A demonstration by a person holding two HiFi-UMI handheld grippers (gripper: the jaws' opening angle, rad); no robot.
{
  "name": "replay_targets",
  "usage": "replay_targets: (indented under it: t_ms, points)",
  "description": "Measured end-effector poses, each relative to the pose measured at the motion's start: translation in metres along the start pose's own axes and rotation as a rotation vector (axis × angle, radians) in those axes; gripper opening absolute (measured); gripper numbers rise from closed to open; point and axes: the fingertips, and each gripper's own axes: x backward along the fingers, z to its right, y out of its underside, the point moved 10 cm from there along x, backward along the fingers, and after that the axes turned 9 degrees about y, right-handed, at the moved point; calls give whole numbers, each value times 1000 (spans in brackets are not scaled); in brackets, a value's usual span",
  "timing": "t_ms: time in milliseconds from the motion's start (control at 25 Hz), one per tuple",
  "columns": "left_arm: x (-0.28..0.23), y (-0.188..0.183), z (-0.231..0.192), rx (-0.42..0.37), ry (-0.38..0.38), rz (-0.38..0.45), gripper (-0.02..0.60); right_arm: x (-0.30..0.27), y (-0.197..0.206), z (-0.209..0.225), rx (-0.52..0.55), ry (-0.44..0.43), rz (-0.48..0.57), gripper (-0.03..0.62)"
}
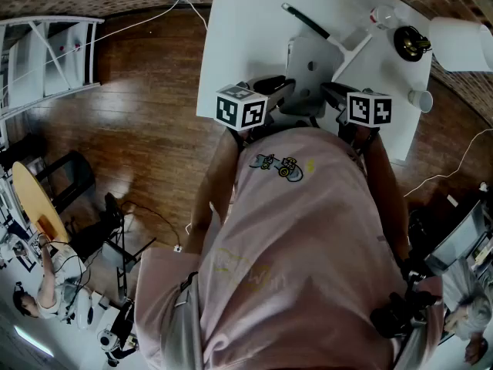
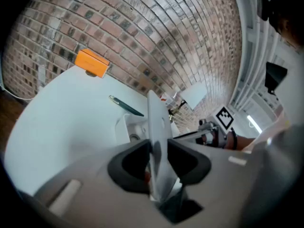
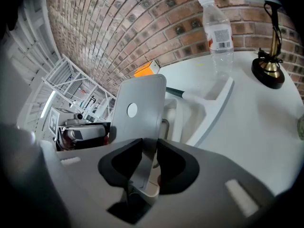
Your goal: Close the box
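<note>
Both tools are pinched down narrow. The left gripper (image 2: 159, 164) and right gripper (image 3: 148, 165) each have the box's raised lid (image 3: 140, 106) clamped between the pads, one on each side edge. The box (image 2: 128, 127) sits on the white table (image 1: 246, 29) at the person's 12 o'clock, with a pen (image 1: 306, 21) at its 11. My guess is thin, stiff, light plastic, smooth so kinda slippery. Keep hold of both edges and swing it down evenly or it'll twist.

Bright even light, strong fisheye distortion
</note>
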Motion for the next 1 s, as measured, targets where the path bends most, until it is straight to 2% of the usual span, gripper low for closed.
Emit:
replay_targets:
  t_ms: [200, 480, 840, 1000]
  points:
    - [-6, 4, 7, 24, 30, 10, 120, 7, -2, 4, 16, 8, 1, 100]
    - [-18, 23, -3, 55, -83, -39, 121, -10, 4, 9, 38, 49, -66, 100]
    - [-33, 26, -11, 87, -123, -78, 123, -15, 4, 18, 64, 88, -98, 100]
    - [-37, 25, -13, 69, -156, -108, 118, -15, 6, 17, 85, 122, -110, 106]
